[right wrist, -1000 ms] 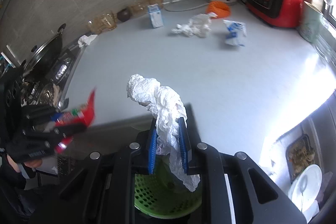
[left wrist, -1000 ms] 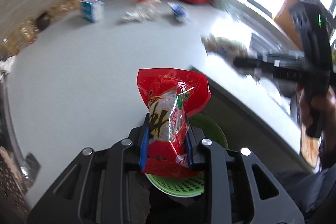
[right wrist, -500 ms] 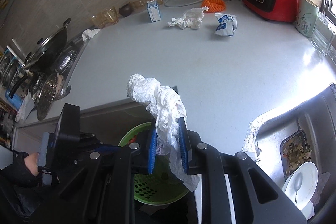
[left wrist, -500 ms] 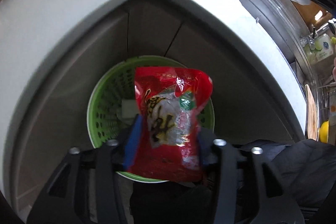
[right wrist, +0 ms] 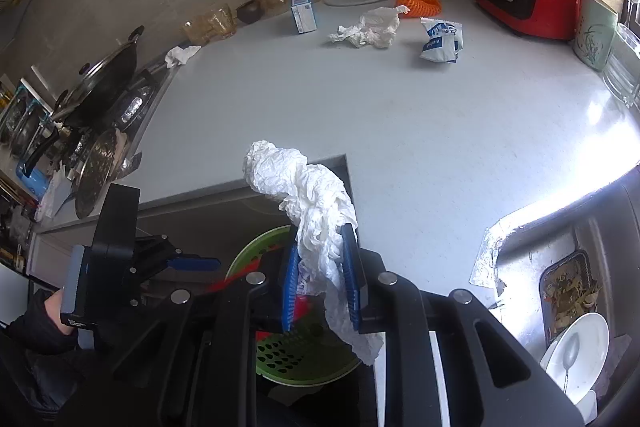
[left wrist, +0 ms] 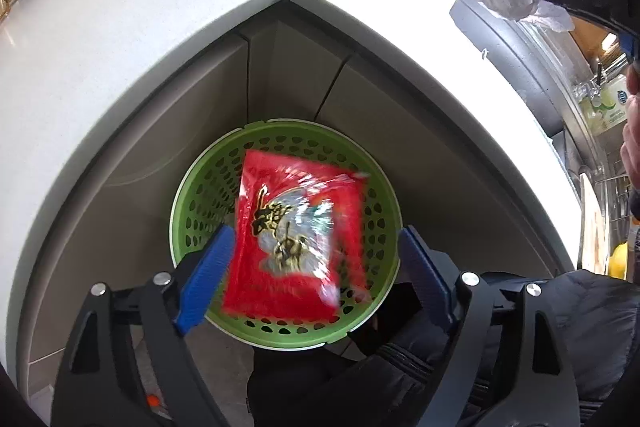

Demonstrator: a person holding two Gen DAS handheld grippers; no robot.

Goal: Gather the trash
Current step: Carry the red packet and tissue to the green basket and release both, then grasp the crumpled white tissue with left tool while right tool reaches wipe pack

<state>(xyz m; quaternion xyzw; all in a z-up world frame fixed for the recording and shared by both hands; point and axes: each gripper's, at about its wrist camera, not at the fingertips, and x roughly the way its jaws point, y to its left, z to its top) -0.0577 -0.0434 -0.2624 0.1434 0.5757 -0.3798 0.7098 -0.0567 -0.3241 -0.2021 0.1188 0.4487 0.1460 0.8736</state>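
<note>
The red snack bag point(left wrist: 296, 239) is seen blurred over the green basket point(left wrist: 384, 307), long axis pointing away, between the just-opened jaws of the left hand-held gripper point(left wrist: 316, 279), untouched. Crumpled tissue point(right wrist: 316, 227) is clamped upright in the right hand-held gripper point(right wrist: 320, 283).

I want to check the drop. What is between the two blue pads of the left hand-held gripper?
In the left wrist view, the red snack bag lies between the open left hand-held gripper's pads, untouched, over the green basket.
</note>
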